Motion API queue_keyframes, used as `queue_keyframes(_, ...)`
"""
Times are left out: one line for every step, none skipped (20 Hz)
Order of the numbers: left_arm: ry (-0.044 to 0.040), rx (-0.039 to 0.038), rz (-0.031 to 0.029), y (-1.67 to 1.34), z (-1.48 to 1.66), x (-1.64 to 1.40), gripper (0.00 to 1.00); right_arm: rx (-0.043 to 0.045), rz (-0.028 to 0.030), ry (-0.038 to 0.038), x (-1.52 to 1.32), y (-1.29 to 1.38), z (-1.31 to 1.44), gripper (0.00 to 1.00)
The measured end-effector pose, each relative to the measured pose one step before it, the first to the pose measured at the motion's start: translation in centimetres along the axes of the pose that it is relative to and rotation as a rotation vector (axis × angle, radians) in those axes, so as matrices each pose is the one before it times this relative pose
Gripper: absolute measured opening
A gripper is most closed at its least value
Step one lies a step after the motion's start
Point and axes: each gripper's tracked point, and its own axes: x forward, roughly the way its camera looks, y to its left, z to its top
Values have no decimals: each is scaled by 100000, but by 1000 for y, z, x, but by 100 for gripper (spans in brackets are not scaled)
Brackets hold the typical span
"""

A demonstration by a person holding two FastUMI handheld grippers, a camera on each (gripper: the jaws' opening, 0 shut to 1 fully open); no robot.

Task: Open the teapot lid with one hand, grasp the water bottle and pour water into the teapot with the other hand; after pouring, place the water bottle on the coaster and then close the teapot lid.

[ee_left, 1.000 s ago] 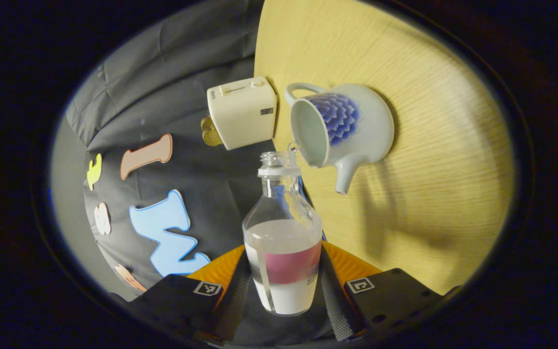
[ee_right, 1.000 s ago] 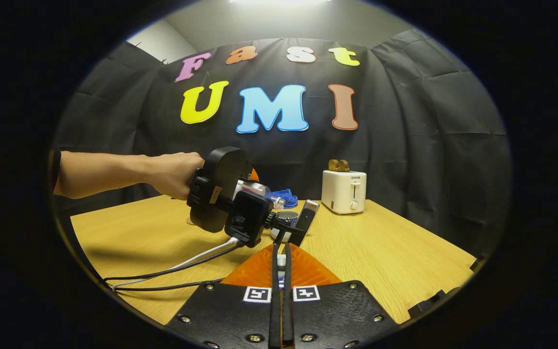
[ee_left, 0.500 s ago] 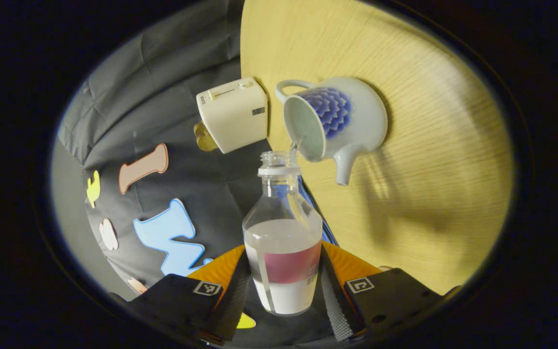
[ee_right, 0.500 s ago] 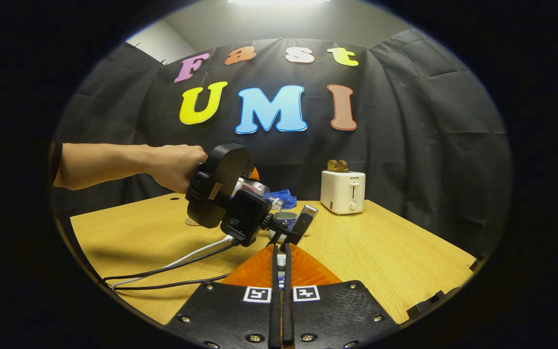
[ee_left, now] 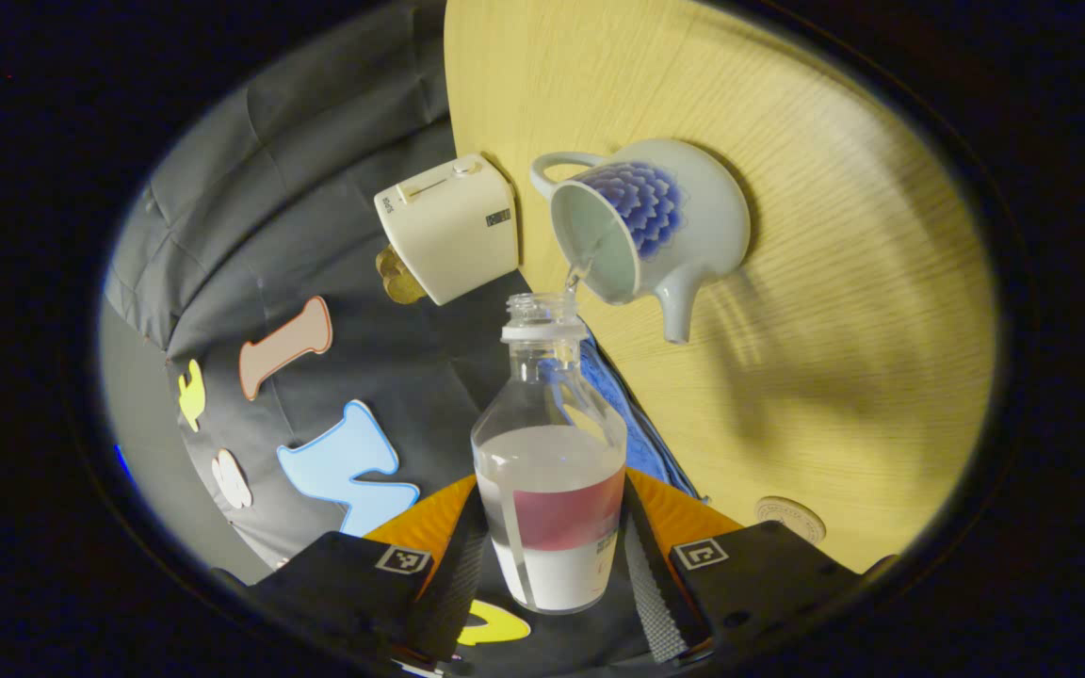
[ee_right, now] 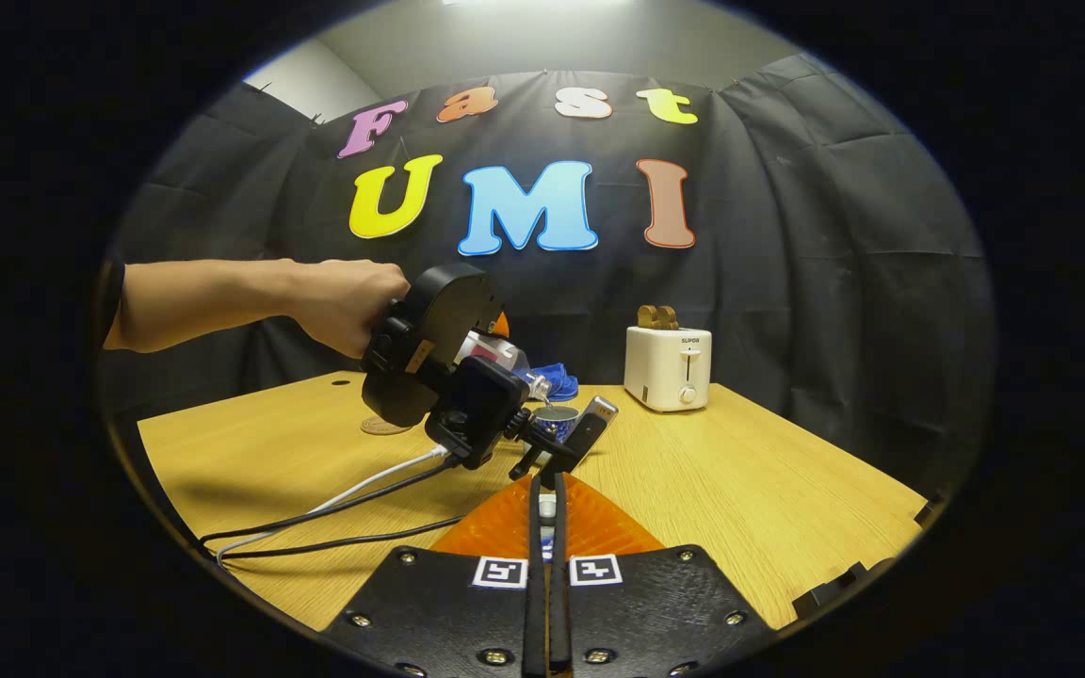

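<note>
At frame center, the left gripper (ee_left: 557,565) clamps the tipped water bottle (ee_left: 550,471), water running into the open teapot (ee_left: 646,231), while the right gripper (ee_right: 547,527) pinches something small, too hidden to identify.

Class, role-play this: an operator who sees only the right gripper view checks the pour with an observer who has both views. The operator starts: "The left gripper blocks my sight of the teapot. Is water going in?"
Observer: Yes. In the left gripper view a thin stream runs from the water bottle's mouth into the open teapot.
Operator: Is the bottle held firmly?
Observer: Both fingers of the left gripper press its sides, low on the body.
</note>
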Motion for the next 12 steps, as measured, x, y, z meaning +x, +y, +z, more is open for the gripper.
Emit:
queue_keyframes(-845, 295, 17, 19, 184, -77, 85, -61, -178, -291, -48, -49, 72, 2)
queue_keyframes(-353, 776, 543, 178, 174, -34, 85, -372, -352, -264, -48, -67, 40, 2)
queue_keyframes(-239, 897, 18, 32, 6, -37, 85, -46, 50, -191, -57, -50, 76, 2)
queue_keyframes(244, 662, -194, 11, -22, 20, 85, 149, 161, 61, -20, 19, -99, 2)
queue_keyframes(-118, 737, 197, 190, -2, -15, 85, 208, 226, 341, -37, 24, -101, 2)
queue_keyframes(104, 886, 180, 10, -28, -36, 85, 368, 99, 152, 21, -43, -74, 2)
queue_keyframes(36, 707, -222, 62, 24, -57, 86, 489, -321, -195, 13, -176, 15, 2)
queue_keyframes(-176, 376, -302, -19, 103, -5, 86, 116, -447, -225, -43, -150, 72, 2)
queue_keyframes(-500, 565, -10, 72, 42, -22, 86, -155, -278, -40, 8, -79, 83, 2)
queue_keyframes(-362, 1164, -12, 50, 37, 87, 86, -99, -159, -18, 33, -25, -24, 2)
queue_keyframes(-99, 1341, 88, 113, 2, -48, 86, 131, 23, -163, 28, -26, 133, 2)
queue_keyframes(-236, 1147, -76, 10, 95, -38, 85, 50, -164, -278, -60, -96, 79, 2)
